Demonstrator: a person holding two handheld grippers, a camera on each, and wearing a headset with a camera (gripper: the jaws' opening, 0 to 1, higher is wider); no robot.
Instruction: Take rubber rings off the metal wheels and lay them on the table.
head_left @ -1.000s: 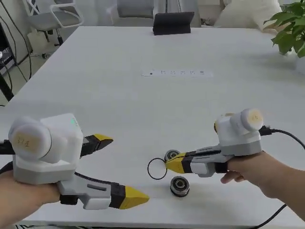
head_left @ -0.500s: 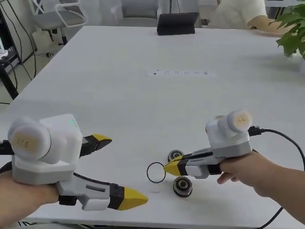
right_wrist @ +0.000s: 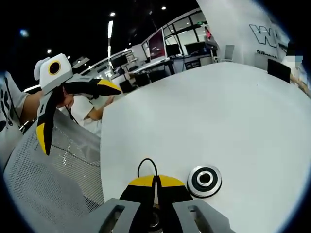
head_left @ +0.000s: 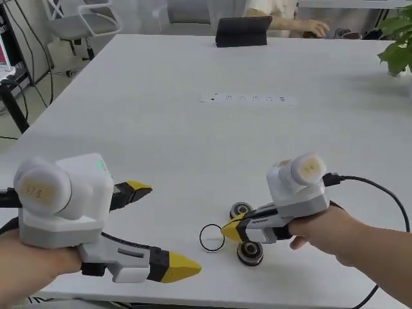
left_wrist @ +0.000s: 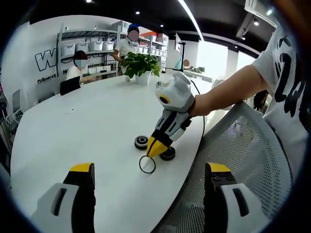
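Observation:
A thin black rubber ring (head_left: pixel 211 237) hangs at the tip of my right gripper (head_left: pixel 226 230), whose jaws are shut on its edge, just above the table's near edge. Two metal wheels lie beside that tip: one behind it (head_left: pixel 241 210), one in front (head_left: pixel 250 252). In the right gripper view the ring (right_wrist: pixel 147 167) loops up from the closed tips (right_wrist: pixel 155 180), with a wheel (right_wrist: pixel 204 179) to the right. My left gripper (head_left: pixel 159 228) stands open and empty at the left. Its own view shows the ring (left_wrist: pixel 147 165), both wheels (left_wrist: pixel 142 141) (left_wrist: pixel 168 154) and the right gripper (left_wrist: pixel 152 149).
The white table (head_left: pixel 193 141) stretches far ahead, with a socket strip (head_left: pixel 248 98) set in its middle. A black tablet (head_left: pixel 243 31) and a person's arm (head_left: pixel 290 23) are at the far end. A plant (head_left: pixel 396 51) stands far right. A cable (head_left: pixel 376 188) trails from the right gripper.
The right gripper has carried the ring a little to the left, away from the two wheels, and sunk lower. The left gripper has stayed put. The head camera has shifted.

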